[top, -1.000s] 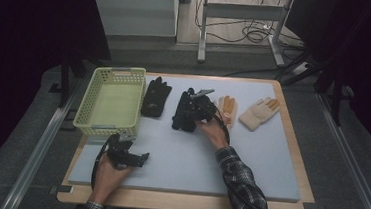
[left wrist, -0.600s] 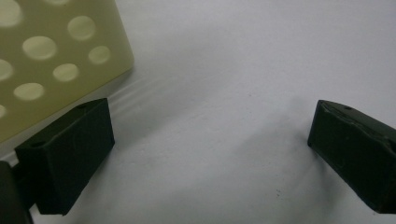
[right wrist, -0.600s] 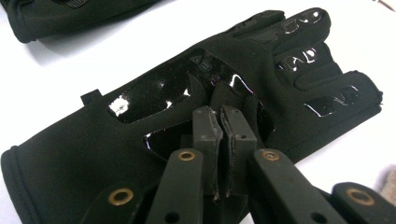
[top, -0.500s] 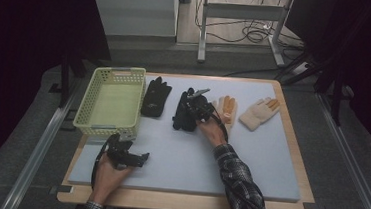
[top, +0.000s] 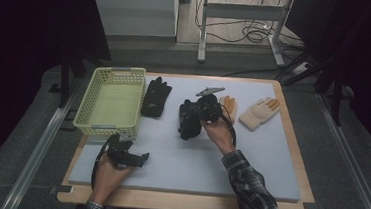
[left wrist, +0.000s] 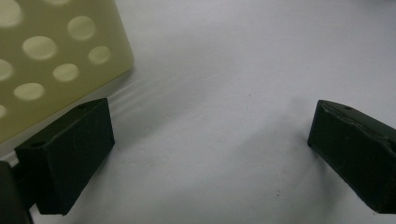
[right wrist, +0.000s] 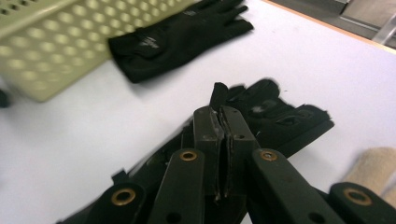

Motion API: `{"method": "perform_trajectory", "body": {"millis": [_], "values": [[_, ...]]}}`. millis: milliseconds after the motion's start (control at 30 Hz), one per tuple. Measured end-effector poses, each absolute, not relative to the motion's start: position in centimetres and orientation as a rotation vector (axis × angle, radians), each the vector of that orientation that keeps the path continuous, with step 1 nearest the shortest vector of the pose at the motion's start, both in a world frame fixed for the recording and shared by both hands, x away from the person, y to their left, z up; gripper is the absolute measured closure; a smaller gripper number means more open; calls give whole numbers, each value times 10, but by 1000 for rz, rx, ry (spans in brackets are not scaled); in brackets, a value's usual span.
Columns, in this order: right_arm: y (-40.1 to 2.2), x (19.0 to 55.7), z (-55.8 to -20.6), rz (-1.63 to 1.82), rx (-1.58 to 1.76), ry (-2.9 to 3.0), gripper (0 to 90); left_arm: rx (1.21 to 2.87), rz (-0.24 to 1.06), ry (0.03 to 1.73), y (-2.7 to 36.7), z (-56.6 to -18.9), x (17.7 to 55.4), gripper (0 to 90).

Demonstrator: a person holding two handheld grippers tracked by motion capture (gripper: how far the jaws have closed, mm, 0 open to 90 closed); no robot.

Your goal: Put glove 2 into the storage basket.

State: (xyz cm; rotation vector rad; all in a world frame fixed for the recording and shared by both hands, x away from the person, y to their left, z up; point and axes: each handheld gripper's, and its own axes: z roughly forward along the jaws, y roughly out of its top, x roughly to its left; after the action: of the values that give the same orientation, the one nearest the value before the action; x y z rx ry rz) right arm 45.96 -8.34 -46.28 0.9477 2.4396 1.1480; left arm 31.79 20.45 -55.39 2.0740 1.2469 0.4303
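The right hand-held gripper (right wrist: 223,122) has its jaws pinched tight on a fold of the black glove (right wrist: 280,116), gripping cloth near the edge so the rest hangs free for carrying, probably toward the basket (top: 108,123). That glove sits right of the basket, past a second black glove (top: 155,97) lying beside the basket, with two tan gloves (top: 259,113) further right on the bench (top: 189,160). The left hand-held gripper (left wrist: 205,154) waits wide open and empty by the basket's near corner. Against the earlier frame, the right jaws have just closed on the glove, which now looks lifted off the bench
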Motion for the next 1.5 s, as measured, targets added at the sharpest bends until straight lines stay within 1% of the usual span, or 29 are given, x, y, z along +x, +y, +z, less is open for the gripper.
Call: {"method": "perform_trajectory", "body": {"millis": [200,233,300,400,467,500,567,600,633,667,733,833,900,933,1100,1167,1500], "values": [[-89,425,-451,1191,905,2452,853,2076,433,1244,205,-554,318,5],[-89,425,-451,1191,905,2452,853,2076,433,1244,205,-554,318,4],[-91,405,-449,1206,875,2464,852,2069,433,1248,204,-554,318,4],[-94,387,-457,1196,865,2489,849,2070,433,1248,204,-554,318,5],[-97,379,-468,1184,864,2515,829,2070,433,1248,204,-554,318,4],[-97,376,-474,1164,864,2539,795,2070,433,1248,204,-554,318,5],[-100,372,-485,1133,860,2554,649,2076,433,1246,204,-554,318,5],[-103,370,-487,1128,858,2544,598,2073,432,1249,204,-554,318,4],[-106,369,-489,1123,855,2532,557,2068,432,1251,204,-554,318,4],[-111,368,-489,1124,858,2522,554,2068,432,1251,204,-554,318,5],[-122,366,-488,1118,862,2513,583,2068,431,1251,204,-554,318,4],[-139,360,-493,1055,847,2515,730,2068,432,1251,204,-554,318,5],[-149,355,-501,1013,825,2529,857,2074,431,1248,204,-554,318,5],[-152,353,-505,1005,830,2532,884,2074,431,1248,204,-554,318,5],[-163,343,-527,1027,823,2575,885,2073,431,1248,204,-554,318,5],[-162,341,-528,1054,811,2570,885,2073,432,1248,204,-554,318,4],[-133,328,-531,1114,713,2656,883,2072,432,1248,204,-554,318,5]]}}
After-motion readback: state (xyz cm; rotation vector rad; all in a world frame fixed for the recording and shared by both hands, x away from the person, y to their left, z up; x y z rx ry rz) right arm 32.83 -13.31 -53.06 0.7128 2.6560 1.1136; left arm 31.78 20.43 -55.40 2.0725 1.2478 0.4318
